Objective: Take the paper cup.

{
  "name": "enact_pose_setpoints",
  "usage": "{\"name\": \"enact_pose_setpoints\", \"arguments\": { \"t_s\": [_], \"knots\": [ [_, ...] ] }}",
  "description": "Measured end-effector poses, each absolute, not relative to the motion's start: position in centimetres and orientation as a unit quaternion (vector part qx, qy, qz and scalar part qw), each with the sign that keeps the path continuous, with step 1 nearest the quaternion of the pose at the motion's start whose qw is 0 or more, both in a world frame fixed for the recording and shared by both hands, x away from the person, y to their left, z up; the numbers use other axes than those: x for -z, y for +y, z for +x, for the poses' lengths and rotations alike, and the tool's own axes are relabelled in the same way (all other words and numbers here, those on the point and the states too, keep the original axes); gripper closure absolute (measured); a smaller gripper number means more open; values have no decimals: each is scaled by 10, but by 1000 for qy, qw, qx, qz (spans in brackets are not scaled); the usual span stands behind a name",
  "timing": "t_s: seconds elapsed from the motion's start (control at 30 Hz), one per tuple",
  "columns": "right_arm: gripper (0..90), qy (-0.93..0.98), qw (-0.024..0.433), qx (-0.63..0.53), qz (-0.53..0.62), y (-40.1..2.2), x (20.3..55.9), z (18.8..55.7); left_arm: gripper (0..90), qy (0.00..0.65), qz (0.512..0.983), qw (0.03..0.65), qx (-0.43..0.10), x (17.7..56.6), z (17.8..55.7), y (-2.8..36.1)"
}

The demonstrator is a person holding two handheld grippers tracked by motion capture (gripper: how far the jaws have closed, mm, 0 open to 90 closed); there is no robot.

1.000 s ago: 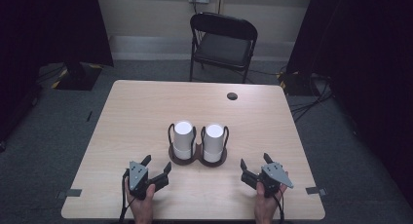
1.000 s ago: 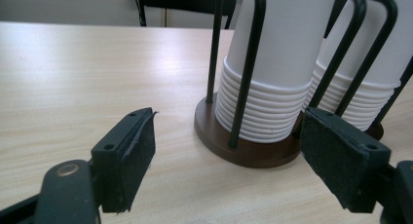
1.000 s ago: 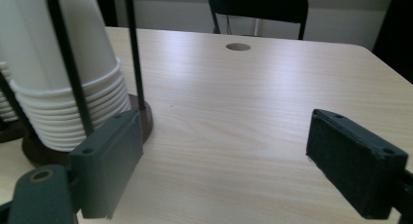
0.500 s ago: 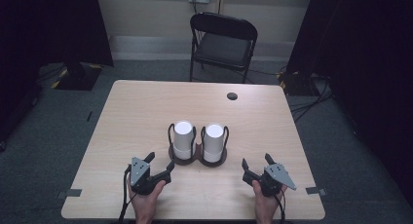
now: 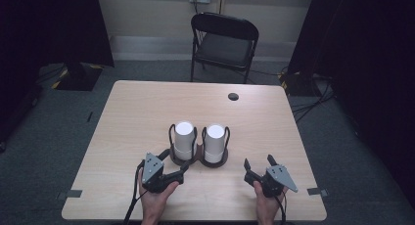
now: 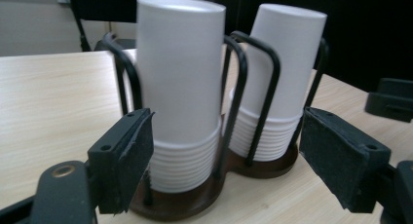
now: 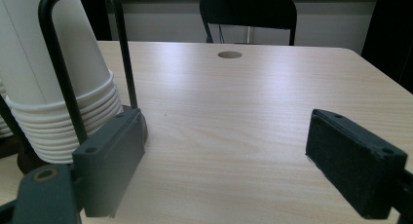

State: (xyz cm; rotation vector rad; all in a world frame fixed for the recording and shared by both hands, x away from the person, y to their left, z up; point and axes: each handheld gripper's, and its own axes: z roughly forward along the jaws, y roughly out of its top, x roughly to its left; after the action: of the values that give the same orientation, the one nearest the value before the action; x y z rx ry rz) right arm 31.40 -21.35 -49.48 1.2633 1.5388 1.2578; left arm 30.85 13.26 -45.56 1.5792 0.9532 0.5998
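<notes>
On the table (image 5: 147, 112), cup stack (image 6: 180, 87) seemingly just beyond the left tool's (image 6: 229, 160) tips.

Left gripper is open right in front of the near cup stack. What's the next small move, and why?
Probably ease the left gripper forward around the left cup stack: its jaws stand open and empty, and the stack sits upright in the wire holder, just ahead.

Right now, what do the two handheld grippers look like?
Both are black, each with two jaws faced with flat rectangular dark pads. The left gripper and right gripper each carry a grey three-cornered plate with small dark dots on top. A black cable trails from each toward the person. Forearms bare, no sleeves visible.
</notes>
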Motion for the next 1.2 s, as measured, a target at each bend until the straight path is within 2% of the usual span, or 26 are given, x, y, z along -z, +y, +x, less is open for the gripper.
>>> {"name": "enact_pose_setpoints", "arguments": {
  "t_s": [0.83, 1.2],
  "knots": [
    [139, 603, 386, -491, 496, -213, 495, 314, 237, 327, 699, 590, -237, 418, 321, 97],
    [144, 605, 383, -491, 496, -213, 495, 314, 258, 300, 708, 597, -229, 405, 341, 79]
  ]
}}
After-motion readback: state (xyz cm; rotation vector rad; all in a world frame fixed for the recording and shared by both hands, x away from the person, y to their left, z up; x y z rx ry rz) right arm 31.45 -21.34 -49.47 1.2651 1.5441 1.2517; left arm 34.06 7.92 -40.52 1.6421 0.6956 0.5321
